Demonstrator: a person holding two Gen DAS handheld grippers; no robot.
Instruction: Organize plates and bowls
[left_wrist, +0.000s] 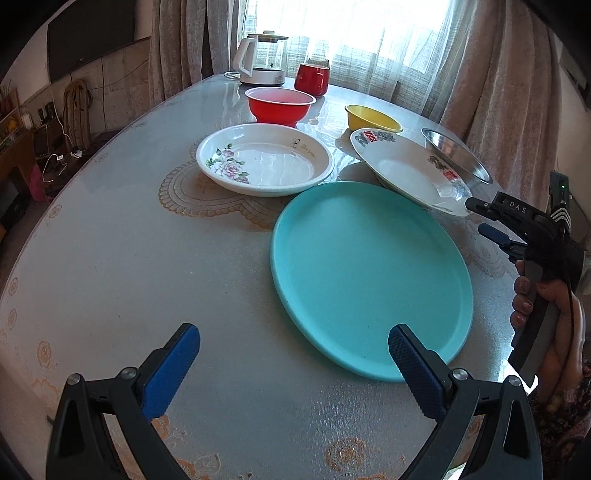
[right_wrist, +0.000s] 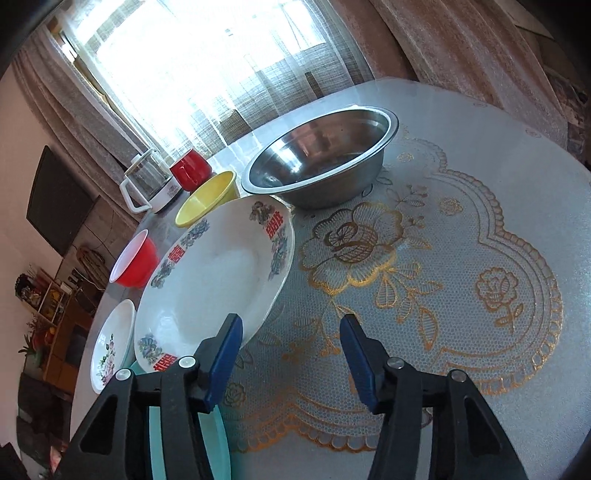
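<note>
On the tabletop (left_wrist: 110, 229) every dish is empty. The teal plate (left_wrist: 369, 277) lies flat near the near edge; the white plate with red characters (right_wrist: 218, 277) leans tilted, its rim on the teal plate's far side. Beyond sit the floral white dish (left_wrist: 266, 158), red bowl (left_wrist: 279, 105), yellow bowl (left_wrist: 373, 118) and steel bowl (right_wrist: 321, 158) toward the far edge. The left tongs (left_wrist: 293, 354) are spread, pinching nothing. The right tongs (right_wrist: 291, 343) stand parted beside the tilted plate's rim, holding nothing.
</note>
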